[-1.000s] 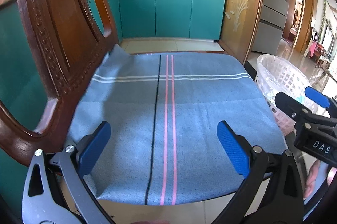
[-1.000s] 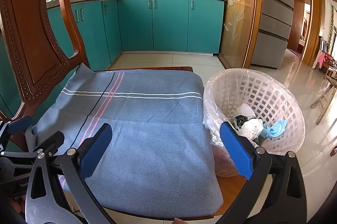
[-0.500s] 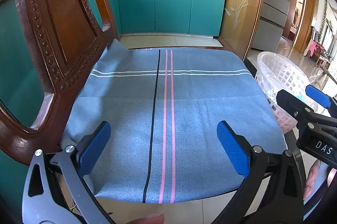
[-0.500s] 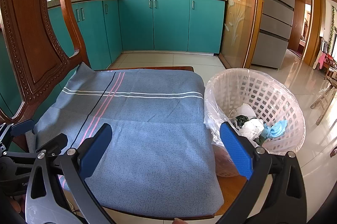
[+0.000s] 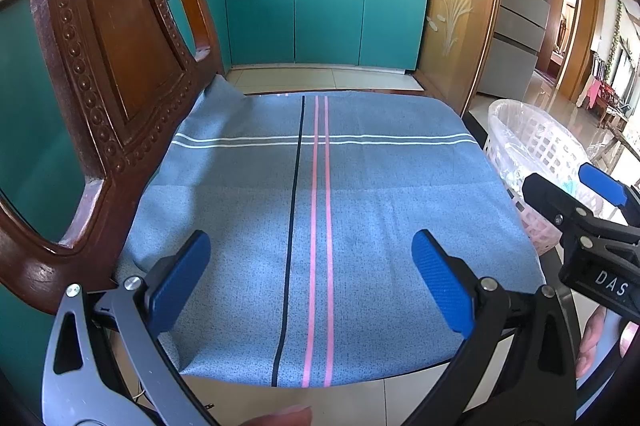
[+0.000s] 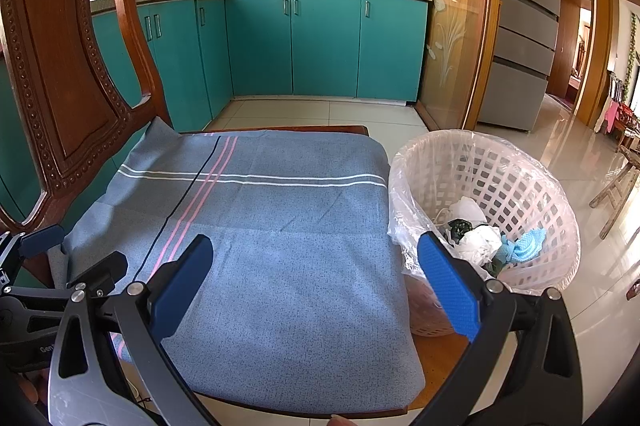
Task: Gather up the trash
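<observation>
A white lattice waste basket (image 6: 532, 181) lined with a clear bag stands on the floor right of the chair. It holds crumpled white (image 6: 480, 242), black and blue (image 6: 524, 246) trash. It also shows in the left wrist view (image 5: 532, 145). My left gripper (image 5: 310, 276) is open and empty above the front of the blue striped cloth (image 5: 320, 205) on the chair seat. My right gripper (image 6: 314, 284) is open and empty over the cloth's right part (image 6: 280, 246), its right finger in front of the basket. No trash lies on the cloth.
The carved wooden chair back (image 5: 100, 65) rises at the left. Teal kitchen cabinets (image 6: 320, 45) and a glass partition (image 6: 452, 17) stand behind. A fridge (image 6: 524, 17) is at the right. Tiled floor (image 6: 592, 153) surrounds the basket. A wooden stool (image 6: 616, 189) is at far right.
The left gripper has tilted and drawn back a little, so the cloth sits lower in its view. The right gripper has barely moved. Both stay open.
</observation>
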`<state>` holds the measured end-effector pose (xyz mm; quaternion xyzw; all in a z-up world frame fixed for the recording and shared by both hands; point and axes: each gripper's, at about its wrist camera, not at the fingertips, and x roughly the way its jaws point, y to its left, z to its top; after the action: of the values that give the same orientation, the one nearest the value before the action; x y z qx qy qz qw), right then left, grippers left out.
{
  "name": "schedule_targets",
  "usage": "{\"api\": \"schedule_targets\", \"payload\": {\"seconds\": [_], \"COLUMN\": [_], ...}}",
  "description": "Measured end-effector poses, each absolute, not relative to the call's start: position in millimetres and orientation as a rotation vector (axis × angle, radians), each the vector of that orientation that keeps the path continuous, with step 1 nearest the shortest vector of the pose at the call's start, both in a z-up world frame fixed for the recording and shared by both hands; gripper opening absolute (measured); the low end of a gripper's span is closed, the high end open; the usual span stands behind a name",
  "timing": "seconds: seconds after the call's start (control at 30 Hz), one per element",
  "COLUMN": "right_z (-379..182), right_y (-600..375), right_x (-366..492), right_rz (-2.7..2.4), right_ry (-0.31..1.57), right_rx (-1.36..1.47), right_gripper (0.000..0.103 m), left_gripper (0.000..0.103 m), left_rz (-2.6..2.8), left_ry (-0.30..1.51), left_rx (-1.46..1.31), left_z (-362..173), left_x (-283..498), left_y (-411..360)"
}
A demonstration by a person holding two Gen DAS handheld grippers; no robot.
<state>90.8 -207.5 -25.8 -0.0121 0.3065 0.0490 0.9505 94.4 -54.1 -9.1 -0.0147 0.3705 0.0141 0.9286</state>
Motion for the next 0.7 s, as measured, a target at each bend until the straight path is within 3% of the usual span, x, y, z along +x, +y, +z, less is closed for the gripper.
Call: {"api": "schedule_targets", "payload": {"seconds": [0.7], "right_z": [-27.3], "right_y": [-206.9], "right_x": [90.6], "right_rz": [0.102], "right_ry": [0.626], "right_rx": [-0.029], "right_gripper": [0.1], "left_gripper": [0.1], "left_rz": [0.034], "left_ry": [0.763], "left_rx": [-0.038], "left_z": [-9.0], "left_x": [95.6], "left_y": [-52.7]}}
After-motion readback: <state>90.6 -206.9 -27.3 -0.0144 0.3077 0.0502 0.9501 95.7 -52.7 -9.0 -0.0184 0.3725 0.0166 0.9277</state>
